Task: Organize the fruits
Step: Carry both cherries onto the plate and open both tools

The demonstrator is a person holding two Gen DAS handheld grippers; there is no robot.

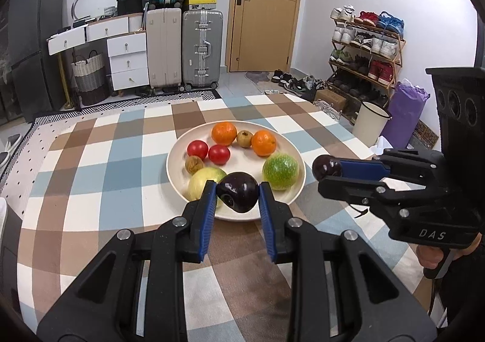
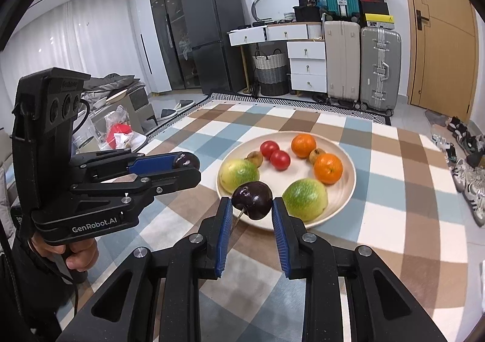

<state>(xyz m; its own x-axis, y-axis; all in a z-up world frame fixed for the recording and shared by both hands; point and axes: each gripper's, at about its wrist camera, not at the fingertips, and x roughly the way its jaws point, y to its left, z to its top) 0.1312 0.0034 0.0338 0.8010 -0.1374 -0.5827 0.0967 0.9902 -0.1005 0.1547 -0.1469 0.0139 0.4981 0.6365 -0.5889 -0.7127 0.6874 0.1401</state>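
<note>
Plums sit pinched in both sets of my fingers: one dark plum between my left fingers, another dark plum between my right fingers, each at twelve o'clock from the wrist, above the near rim of the plate on the checked surface.

Ahead of each gripper: two oranges, two red tomatoes, two green-yellow fruits, two small brown fruits; two dark plums, one per gripper.
</note>
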